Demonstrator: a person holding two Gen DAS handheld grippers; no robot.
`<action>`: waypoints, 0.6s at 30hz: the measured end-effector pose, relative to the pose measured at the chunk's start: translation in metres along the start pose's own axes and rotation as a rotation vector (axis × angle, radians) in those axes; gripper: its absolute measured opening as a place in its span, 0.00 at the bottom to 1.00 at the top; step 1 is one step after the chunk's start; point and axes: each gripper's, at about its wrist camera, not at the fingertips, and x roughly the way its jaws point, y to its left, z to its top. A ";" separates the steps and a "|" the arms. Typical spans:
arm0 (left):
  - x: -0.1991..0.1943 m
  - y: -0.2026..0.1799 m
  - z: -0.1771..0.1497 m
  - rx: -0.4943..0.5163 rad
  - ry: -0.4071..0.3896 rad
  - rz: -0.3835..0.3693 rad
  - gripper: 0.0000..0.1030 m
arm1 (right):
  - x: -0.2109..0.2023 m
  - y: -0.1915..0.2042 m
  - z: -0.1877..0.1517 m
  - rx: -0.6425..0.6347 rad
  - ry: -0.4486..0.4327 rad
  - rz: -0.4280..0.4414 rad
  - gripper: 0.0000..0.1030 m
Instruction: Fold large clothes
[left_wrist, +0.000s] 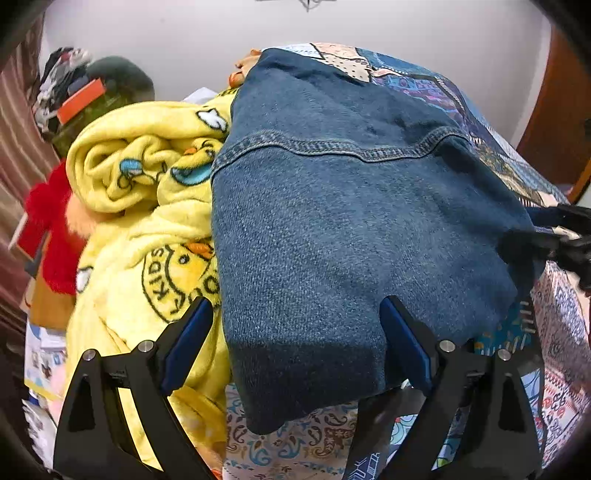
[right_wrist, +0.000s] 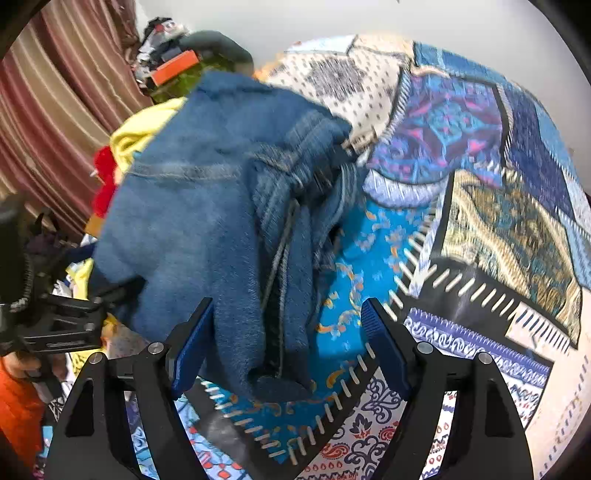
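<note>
A folded blue denim garment (left_wrist: 332, 229) lies on the patchwork bedspread (left_wrist: 295, 443). In the left wrist view my left gripper (left_wrist: 295, 336) is open, its blue-padded jaws standing either side of the denim's near edge. The right gripper shows at the far right (left_wrist: 561, 240) beside the denim. In the right wrist view the denim (right_wrist: 207, 221) is bunched with seams and folds showing. My right gripper (right_wrist: 288, 347) is open around the garment's lower corner. The left gripper's black body (right_wrist: 55, 325) appears at the left edge.
A yellow duck-print fleece blanket (left_wrist: 147, 221) is heaped left of the denim, with red cloth (left_wrist: 51, 229) beside it. A pile of clothes (right_wrist: 173, 55) sits by the striped curtain (right_wrist: 55, 110). The bedspread (right_wrist: 480, 184) stretches to the right. A white wall is behind.
</note>
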 end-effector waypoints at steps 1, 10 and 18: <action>0.001 0.001 0.000 -0.005 -0.001 0.006 0.93 | -0.005 0.002 0.005 -0.005 -0.026 0.000 0.74; -0.005 -0.003 -0.006 -0.007 -0.007 0.014 0.94 | 0.016 -0.011 0.028 0.049 -0.047 -0.088 0.74; -0.028 -0.016 -0.011 0.048 0.007 0.090 0.93 | -0.018 -0.021 0.009 0.070 -0.052 -0.126 0.74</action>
